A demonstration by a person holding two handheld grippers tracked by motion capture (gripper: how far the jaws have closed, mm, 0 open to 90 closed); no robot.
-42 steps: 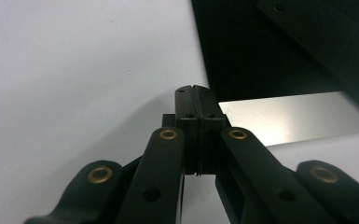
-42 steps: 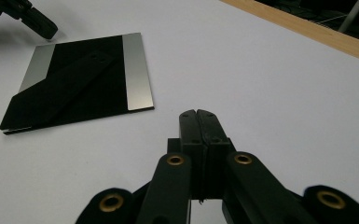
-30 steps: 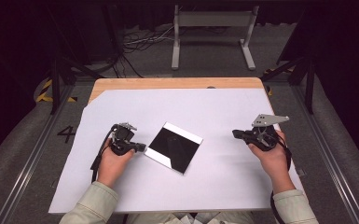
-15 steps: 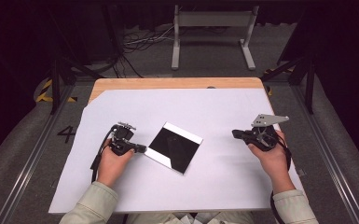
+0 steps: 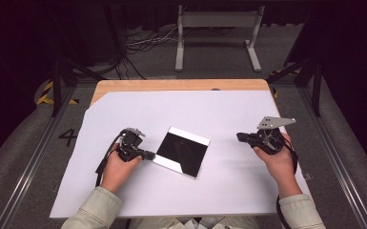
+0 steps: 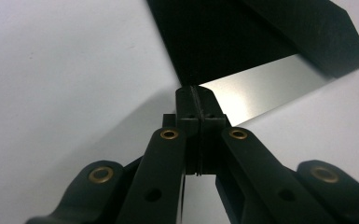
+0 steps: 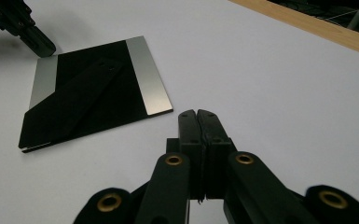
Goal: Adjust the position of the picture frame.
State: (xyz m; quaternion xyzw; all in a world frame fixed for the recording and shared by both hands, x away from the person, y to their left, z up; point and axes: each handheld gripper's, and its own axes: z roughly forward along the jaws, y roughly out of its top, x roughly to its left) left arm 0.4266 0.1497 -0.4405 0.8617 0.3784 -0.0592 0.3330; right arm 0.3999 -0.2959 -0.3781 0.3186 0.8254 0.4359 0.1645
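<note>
A flat square picture frame (image 5: 181, 151) lies back-up in the middle of the white sheet, black with silver strips and a black stand flap (image 7: 70, 100). My left gripper (image 5: 151, 155) is shut, and its tips (image 6: 196, 91) rest at the frame's left edge, by the silver strip (image 6: 261, 84). Nothing is between its jaws. My right gripper (image 5: 239, 137) is shut too, jaws pressed together (image 7: 198, 114). It hovers over bare sheet to the right of the frame, well apart from it. The right gripper view has the left gripper (image 7: 39, 44) at the frame's far corner.
The white sheet (image 5: 219, 109) covers most of a wooden table, whose bare strip (image 5: 181, 85) runs along the far edge. Beyond the table a metal stand (image 5: 217, 33) and cables sit on the dark floor. Rails run along both sides.
My left gripper has crept slightly nearer the frame's left edge. The right gripper and the frame have kept still.
</note>
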